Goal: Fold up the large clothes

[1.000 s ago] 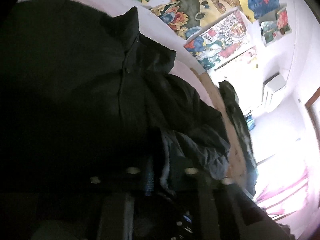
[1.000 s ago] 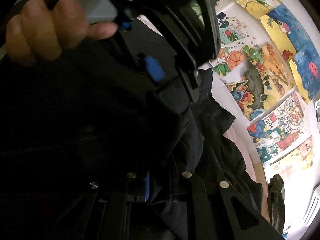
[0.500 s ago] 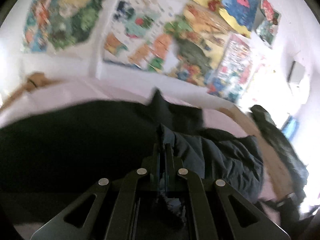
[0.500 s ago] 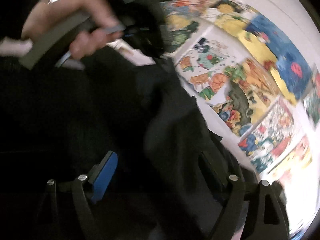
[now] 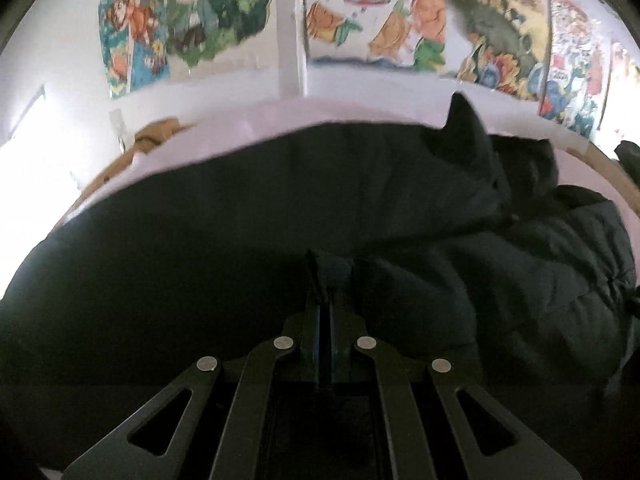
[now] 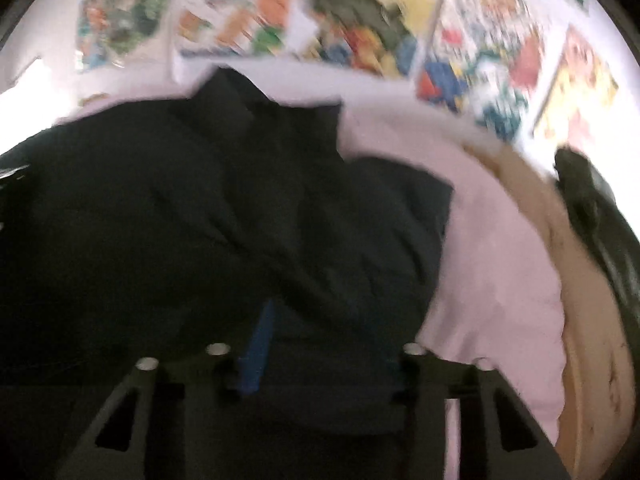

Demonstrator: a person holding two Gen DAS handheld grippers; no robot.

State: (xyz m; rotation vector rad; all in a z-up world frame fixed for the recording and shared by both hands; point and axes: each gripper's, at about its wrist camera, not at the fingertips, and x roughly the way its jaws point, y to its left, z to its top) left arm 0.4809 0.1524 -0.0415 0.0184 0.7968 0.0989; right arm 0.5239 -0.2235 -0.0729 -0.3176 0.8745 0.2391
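My left hand-held gripper [image 5: 326, 276] clamped tight on fold of black jacket [image 5: 248, 240]. Jacket spread over pink sheet [image 6: 492, 264] of bed, collar poking up at 1 o'clock. My right hand-held gripper [image 6: 320, 336] spread wide over jacket, gripping nothing. Colourful posters [image 5: 188, 20] on wall at 12 o'clock.

Both wrist views sit low over the dark jacket [image 5: 280, 208] (close), facing the postered wall [image 5: 288, 40].
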